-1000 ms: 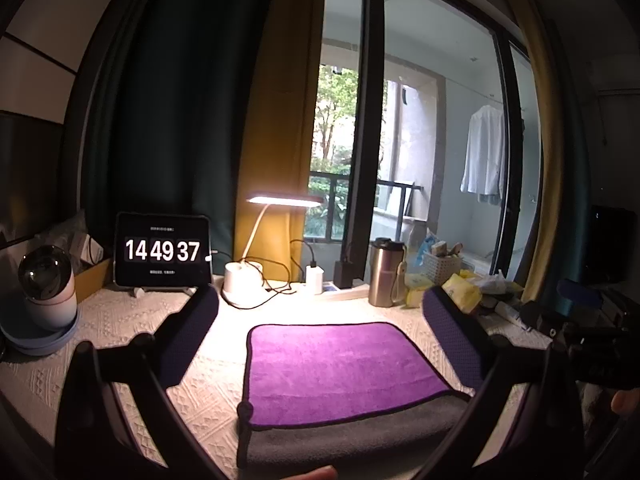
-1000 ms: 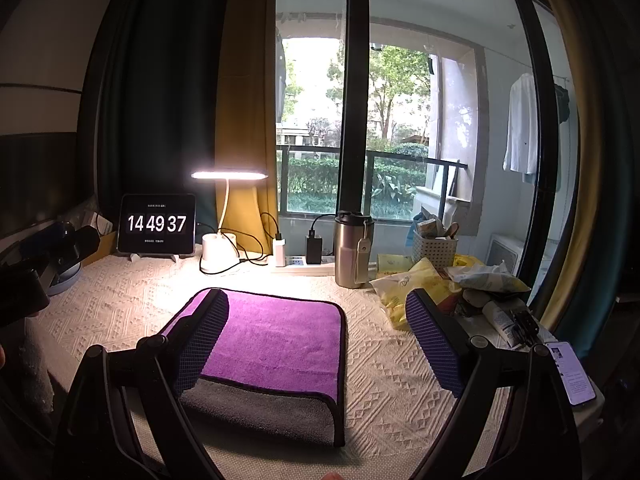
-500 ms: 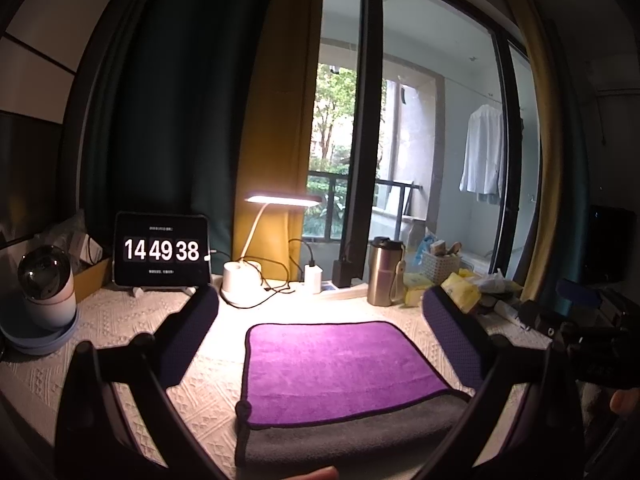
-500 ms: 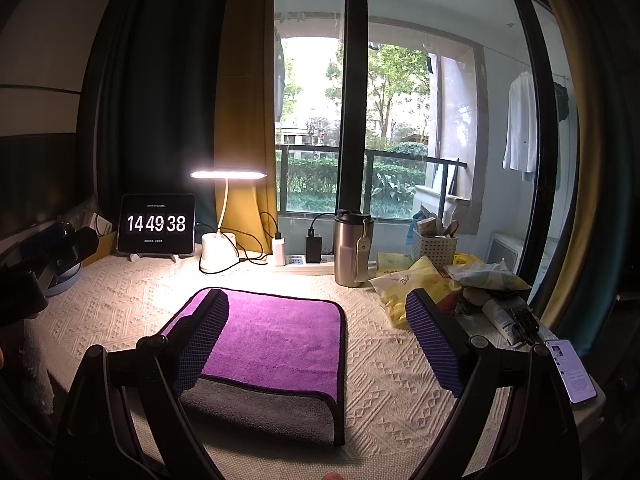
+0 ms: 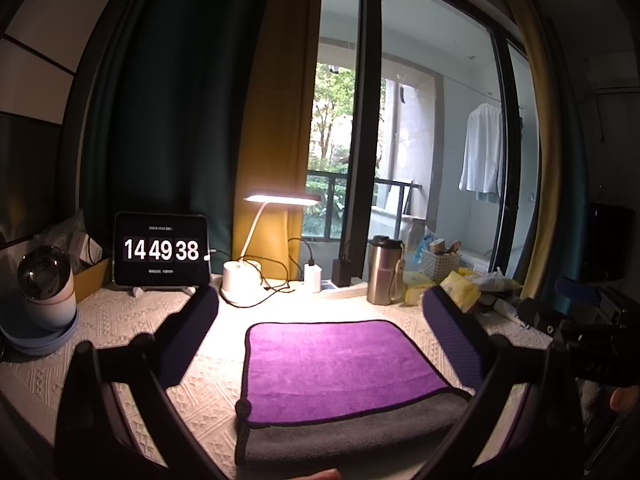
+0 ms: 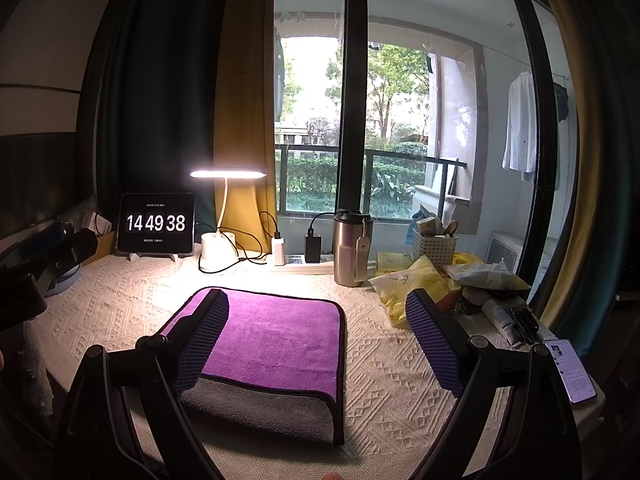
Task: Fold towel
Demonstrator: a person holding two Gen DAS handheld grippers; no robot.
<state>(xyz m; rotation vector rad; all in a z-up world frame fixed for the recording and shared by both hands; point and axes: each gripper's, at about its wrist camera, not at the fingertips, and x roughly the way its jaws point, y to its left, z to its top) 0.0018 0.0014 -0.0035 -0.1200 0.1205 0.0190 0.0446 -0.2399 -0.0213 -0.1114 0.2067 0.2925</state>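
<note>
A purple towel (image 5: 340, 364) with a grey underside lies folded flat on the cream table cover; its grey layer sticks out at the near edge. It also shows in the right wrist view (image 6: 280, 340). My left gripper (image 5: 320, 320) is open and empty, held above and just short of the towel. My right gripper (image 6: 316, 328) is open and empty too, over the towel's right part, with its left finger (image 6: 200, 340) in front of the towel's left edge.
At the back stand a tablet clock (image 5: 161, 249), a lit desk lamp (image 5: 240, 280), chargers with cables (image 6: 296, 248) and a steel tumbler (image 6: 352, 248). Yellow bags and clutter (image 6: 432, 280) lie at the right, a phone (image 6: 570, 370) at the right edge, a round device (image 5: 44, 292) at the left.
Almost nothing: the clock went from 14:49:37 to 14:49:38. Both grippers stay open and nearly still, and the towel has not moved.
</note>
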